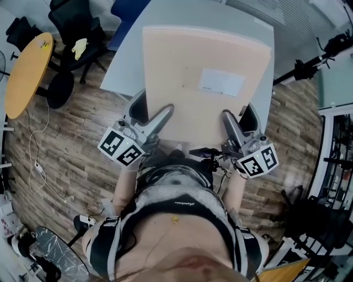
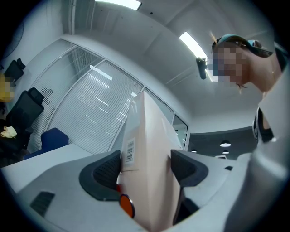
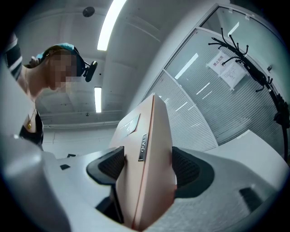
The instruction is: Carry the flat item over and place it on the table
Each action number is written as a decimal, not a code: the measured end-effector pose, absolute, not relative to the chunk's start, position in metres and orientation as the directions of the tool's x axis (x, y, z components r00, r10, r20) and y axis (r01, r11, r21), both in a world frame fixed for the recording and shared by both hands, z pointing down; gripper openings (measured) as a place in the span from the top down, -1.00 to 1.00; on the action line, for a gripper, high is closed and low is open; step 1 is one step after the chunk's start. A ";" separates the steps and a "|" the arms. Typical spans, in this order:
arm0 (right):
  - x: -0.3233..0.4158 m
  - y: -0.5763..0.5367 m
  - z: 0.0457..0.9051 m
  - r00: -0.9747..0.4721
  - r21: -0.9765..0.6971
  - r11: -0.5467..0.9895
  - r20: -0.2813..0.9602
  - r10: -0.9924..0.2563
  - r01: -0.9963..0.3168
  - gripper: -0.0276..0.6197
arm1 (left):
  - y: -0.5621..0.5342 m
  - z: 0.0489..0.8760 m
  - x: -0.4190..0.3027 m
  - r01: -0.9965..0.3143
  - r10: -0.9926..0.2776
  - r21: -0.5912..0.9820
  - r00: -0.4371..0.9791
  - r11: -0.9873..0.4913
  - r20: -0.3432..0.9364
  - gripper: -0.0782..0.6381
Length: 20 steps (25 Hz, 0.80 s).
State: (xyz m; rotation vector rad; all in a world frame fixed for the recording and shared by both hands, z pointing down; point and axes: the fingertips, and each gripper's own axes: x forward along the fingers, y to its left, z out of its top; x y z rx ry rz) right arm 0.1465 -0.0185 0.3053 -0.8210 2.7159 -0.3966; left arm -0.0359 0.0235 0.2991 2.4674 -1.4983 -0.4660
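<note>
Both tongs are closed on the near edge of the flat pale-peach cardboard box — the left tongs near its left corner, the right tongs near its right, jaws pressed against both faces. The box extends out over the pale grey worktop — whether it touches cannot be told.

Round orange tabletop far left, black office chairs just beside it; yellow object on one chair. Blue chair further back. Wood-plank floor, white cable trailing at left. Black tripod stand right. Coat rack and paper notice by glass wall; blinds; ceiling strip light lit.
</note>
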 end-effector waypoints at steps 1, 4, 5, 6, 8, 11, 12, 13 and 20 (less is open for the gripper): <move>0.146 -0.021 0.305 -0.803 -0.337 0.803 -0.182 -0.568 -0.492 -0.05 | 0.021 0.299 -0.037 -0.823 -0.891 0.343 0.427 -0.453 -0.153 -0.15; 0.142 -0.027 0.305 -0.807 -0.338 0.806 -0.181 -0.562 -0.486 -0.05 | 0.017 0.299 -0.041 -0.827 -0.895 0.343 0.419 -0.446 -0.153 -0.15; 0.140 -0.028 0.306 -0.807 -0.337 0.806 -0.180 -0.562 -0.486 -0.05 | 0.016 0.300 -0.043 -0.826 -0.895 0.344 0.419 -0.446 -0.153 -0.15; 0.137 -0.030 0.306 -0.806 -0.337 0.805 -0.179 -0.564 -0.488 -0.05 | 0.014 0.300 -0.045 -0.826 -0.894 0.344 0.420 -0.447 -0.153 -0.15; 0.132 -0.034 0.307 -0.802 -0.339 0.800 -0.178 -0.571 -0.495 -0.05 | 0.008 0.300 -0.050 -0.823 -0.892 0.344 0.427 -0.452 -0.151 -0.15; 0.128 -0.042 0.309 -0.787 -0.342 0.787 -0.175 -0.591 -0.514 -0.05 | -0.004 0.303 -0.055 -0.810 -0.880 0.348 0.450 -0.473 -0.149 -0.15; 0.127 -0.046 0.310 -0.781 -0.343 0.781 -0.175 -0.599 -0.522 -0.05 | -0.011 0.304 -0.056 -0.804 -0.875 0.348 0.460 -0.482 -0.149 -0.15; 0.126 -0.051 0.311 -0.775 -0.345 0.775 -0.174 -0.607 -0.529 -0.05 | -0.017 0.305 -0.057 -0.798 -0.870 0.349 0.470 -0.490 -0.148 -0.15; 0.115 -0.095 0.311 -0.728 -0.354 0.731 -0.173 -0.664 -0.583 -0.05 | -0.075 0.305 -0.071 -0.755 -0.831 0.355 0.538 -0.551 -0.144 -0.15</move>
